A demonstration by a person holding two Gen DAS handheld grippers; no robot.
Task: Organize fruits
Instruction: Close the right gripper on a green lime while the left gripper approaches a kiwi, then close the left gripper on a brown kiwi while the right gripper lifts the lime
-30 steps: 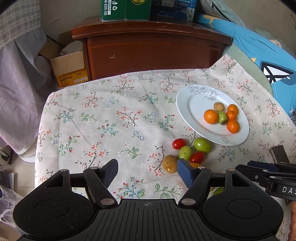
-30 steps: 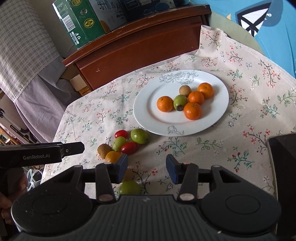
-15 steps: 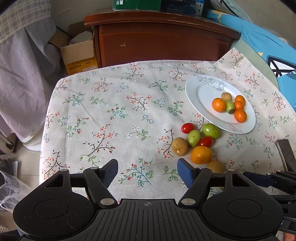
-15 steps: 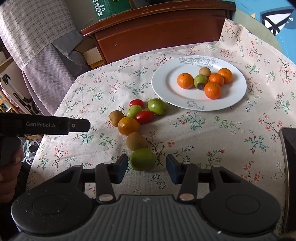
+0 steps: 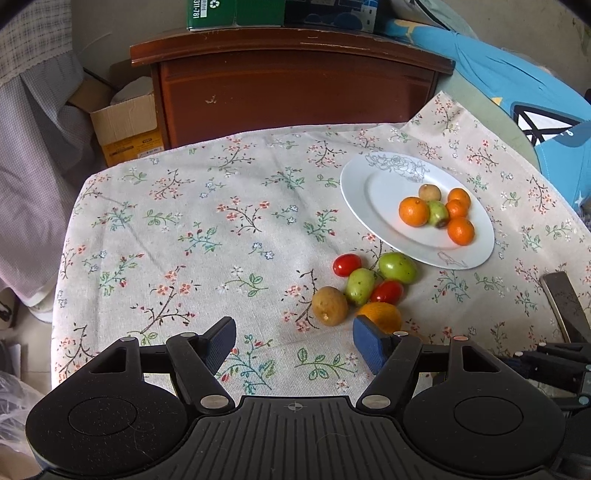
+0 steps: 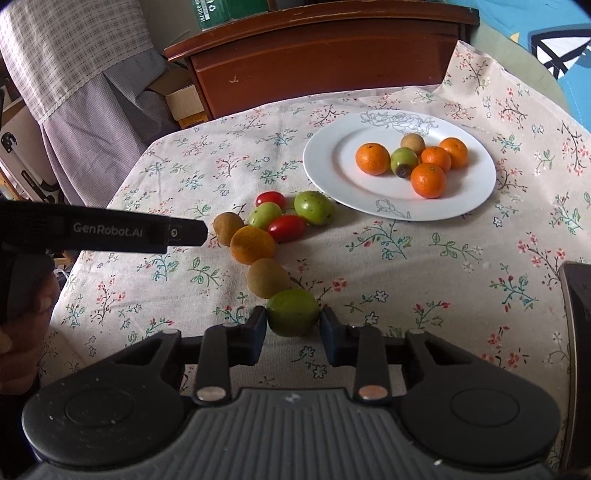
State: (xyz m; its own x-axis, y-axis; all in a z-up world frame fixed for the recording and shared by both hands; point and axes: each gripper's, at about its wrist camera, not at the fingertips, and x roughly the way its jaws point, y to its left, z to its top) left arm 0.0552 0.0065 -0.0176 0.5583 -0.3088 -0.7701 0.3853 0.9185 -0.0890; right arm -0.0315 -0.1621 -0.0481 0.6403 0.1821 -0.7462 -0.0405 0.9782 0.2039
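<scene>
Right gripper (image 6: 293,325) jaws just closed on green fruit (image 6: 293,312).

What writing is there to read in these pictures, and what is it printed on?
"GenRobot.AI": white letters on the black left tongs.
"311-781", sideways beside a recycling sign: green carton on the dark wooden cabinet.
Yellow label on the open cardboard box: too small to read.

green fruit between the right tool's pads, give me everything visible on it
The green fruit is round, smooth and matte, yellow-green with faint dark specks, no stem showing. It sits on the floral tablecloth at the near end of a loose line of fruit, touching or nearly touching the brown fruit behind it. The right tool has just been closing, and its dark pads now press the fruit's left and right sides. Its underside is hidden, so whether it is lifted is unclear.
</scene>
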